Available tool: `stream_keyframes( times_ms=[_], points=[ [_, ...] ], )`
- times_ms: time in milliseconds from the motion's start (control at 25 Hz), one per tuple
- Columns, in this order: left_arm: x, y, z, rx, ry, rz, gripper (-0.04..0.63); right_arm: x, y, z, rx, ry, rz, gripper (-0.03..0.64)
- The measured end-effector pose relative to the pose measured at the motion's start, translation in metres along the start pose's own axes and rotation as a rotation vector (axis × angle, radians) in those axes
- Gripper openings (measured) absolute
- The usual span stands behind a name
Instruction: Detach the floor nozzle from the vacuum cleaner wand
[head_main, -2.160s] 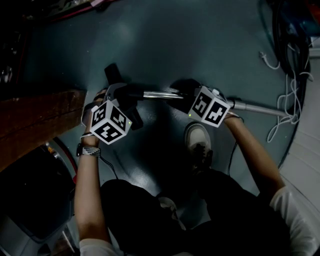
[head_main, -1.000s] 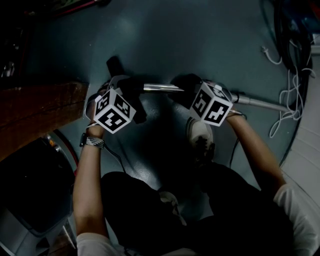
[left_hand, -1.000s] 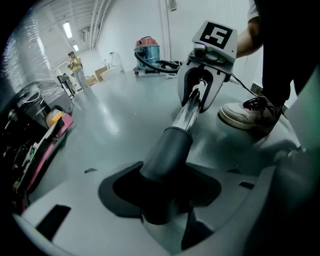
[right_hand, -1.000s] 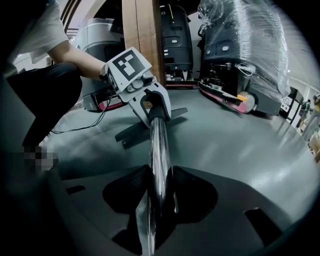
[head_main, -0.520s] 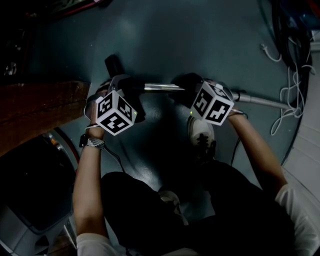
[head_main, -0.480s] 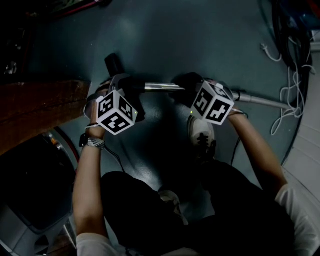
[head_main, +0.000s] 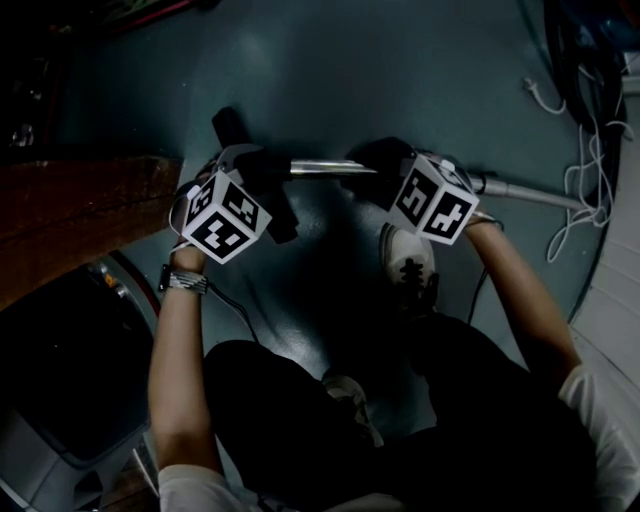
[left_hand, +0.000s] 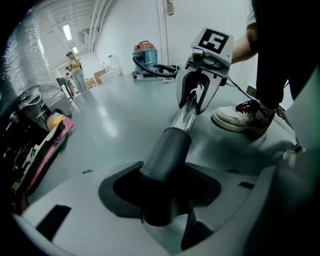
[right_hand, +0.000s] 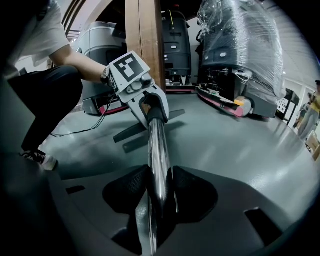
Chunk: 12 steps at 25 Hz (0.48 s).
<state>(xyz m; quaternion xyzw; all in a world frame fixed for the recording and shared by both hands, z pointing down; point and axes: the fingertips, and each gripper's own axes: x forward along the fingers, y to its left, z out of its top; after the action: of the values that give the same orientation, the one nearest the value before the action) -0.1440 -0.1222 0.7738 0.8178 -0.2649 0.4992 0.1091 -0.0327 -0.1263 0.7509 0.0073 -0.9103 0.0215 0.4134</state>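
We hold the vacuum's pipe with both grippers, low over the grey floor (head_main: 330, 60) in the upper middle of the head view. Our left gripper (left_hand: 161, 200) is clenched around the dark grey sleeve (left_hand: 167, 150) at the neck of the floor nozzle (head_main: 228, 126). The nozzle's black bar lies on the floor at the upper left, running slantwise behind that gripper. Our right gripper (right_hand: 159, 200) is clamped on the shiny metal wand (right_hand: 156, 145), a little further right along it. A bare stretch of wand shows between the two grippers, and its end sits inside the sleeve, so nozzle and wand are joined. Past the right gripper the wand runs on towards the right edge of the head view, near a tangle of white cables (head_main: 585, 190). Our white shoe (head_main: 408, 262) stands just below the right gripper. A wooden beam (head_main: 80, 215) fills the left side.
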Motion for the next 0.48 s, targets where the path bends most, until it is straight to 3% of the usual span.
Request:
stream_keyframes(
  times_ms=[160, 360, 480],
  points=[
    [0.001, 0.002, 0.002, 0.011, -0.009, 0.008, 0.212, 0.000, -0.002, 0.000, 0.000, -0.002, -0.008, 0.166],
    [0.000, 0.009, 0.003, 0.134, 0.037, 0.090, 0.212, 0.003, -0.004, -0.002, 0.000, 0.003, -0.017, 0.166],
    [0.001, 0.013, 0.005, 0.163, 0.045, 0.115, 0.212, 0.003, -0.007, -0.001, -0.002, 0.000, -0.030, 0.166]
  ],
)
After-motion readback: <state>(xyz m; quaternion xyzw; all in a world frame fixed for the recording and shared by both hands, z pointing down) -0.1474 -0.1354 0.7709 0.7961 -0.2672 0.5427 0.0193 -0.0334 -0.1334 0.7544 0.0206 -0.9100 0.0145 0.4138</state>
